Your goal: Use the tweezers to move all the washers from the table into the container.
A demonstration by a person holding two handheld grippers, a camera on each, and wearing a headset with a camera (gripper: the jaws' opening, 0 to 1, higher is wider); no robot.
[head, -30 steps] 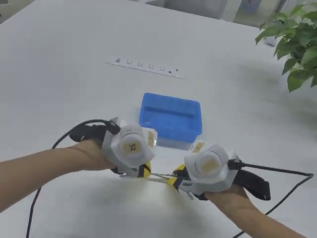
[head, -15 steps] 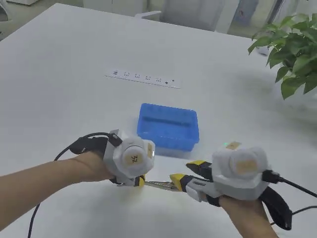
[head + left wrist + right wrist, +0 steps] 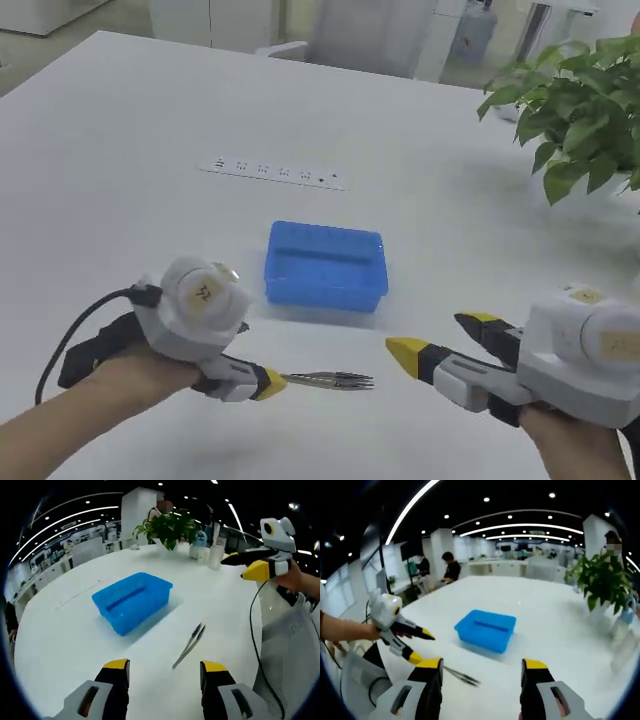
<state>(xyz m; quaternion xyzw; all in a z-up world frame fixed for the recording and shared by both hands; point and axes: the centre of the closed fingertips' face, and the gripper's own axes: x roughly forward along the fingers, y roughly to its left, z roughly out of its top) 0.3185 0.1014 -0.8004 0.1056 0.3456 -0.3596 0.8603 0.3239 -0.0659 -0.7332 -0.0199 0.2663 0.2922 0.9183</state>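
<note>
Thin metal tweezers lie flat on the white table, in front of a blue rectangular container. My left gripper is just left of the tweezers' handle end; in its own view the jaws stand open with the tweezers lying ahead between them, untouched. My right gripper is open to the right of the tweezers' tips, holding nothing. The right gripper view shows the tweezers and the container ahead of the open jaws. No washers can be made out.
A white power strip lies behind the container. A potted green plant stands at the far right. Black cables trail from both grippers near the table's front edge. Bottles and cups stand by the plant.
The two grippers, close together over the tweezers a second ago, have drawn apart: the right one went right, the left one left. The tweezers now lie free between them.
</note>
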